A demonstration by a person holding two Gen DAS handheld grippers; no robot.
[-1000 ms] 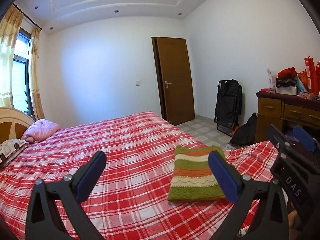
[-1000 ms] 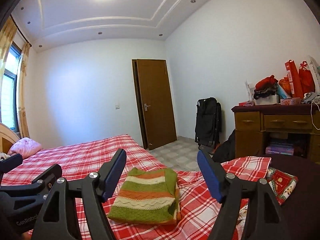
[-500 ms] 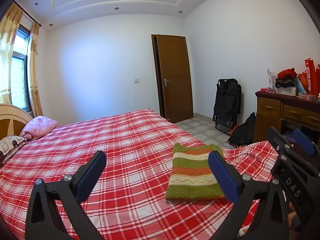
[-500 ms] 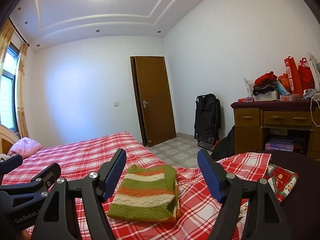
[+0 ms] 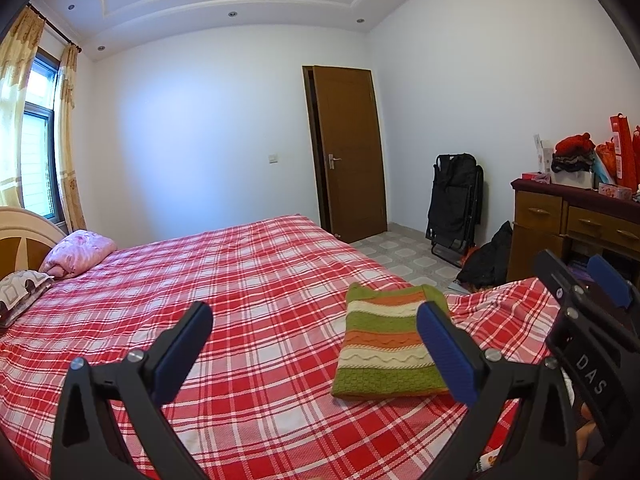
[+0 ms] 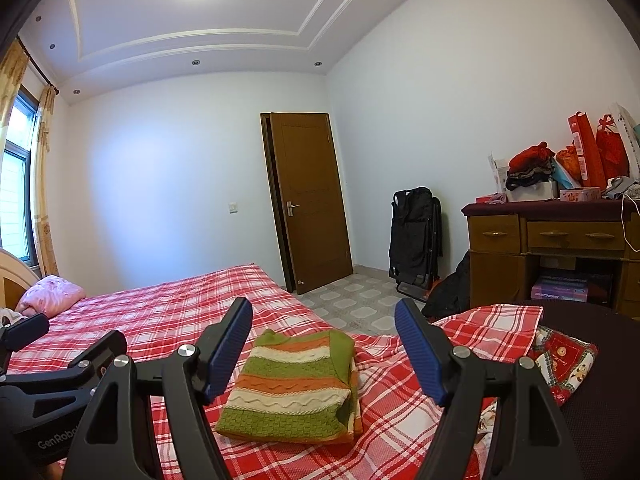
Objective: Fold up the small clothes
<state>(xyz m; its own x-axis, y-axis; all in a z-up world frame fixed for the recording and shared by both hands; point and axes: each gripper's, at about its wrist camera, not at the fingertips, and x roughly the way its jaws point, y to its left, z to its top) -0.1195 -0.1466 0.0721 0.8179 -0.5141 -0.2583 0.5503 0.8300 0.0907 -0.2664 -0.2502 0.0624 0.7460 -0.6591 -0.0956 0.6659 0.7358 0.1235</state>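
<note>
Meanwhile, hardly anything changes across the last second: the striped knit sweater [image 5: 390, 346] stays a flat, finished rectangle on the red plaid bed [image 5: 240, 280] near its foot-end corner, so this garment looks done and the next piece would be due. Both the left tongs [image 5: 314, 350] and the right tongs [image 6: 324, 354] stay wide apart and empty above the sweater, touching nothing. Its long axis runs away from the cameras toward the door [image 5: 348, 152], stripes lying crosswise, folded edges on its right.

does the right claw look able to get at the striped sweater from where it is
Probably yes: the right claw is open and empty, and the folded striped sweater lies on the bed straight ahead with nothing between.
</note>
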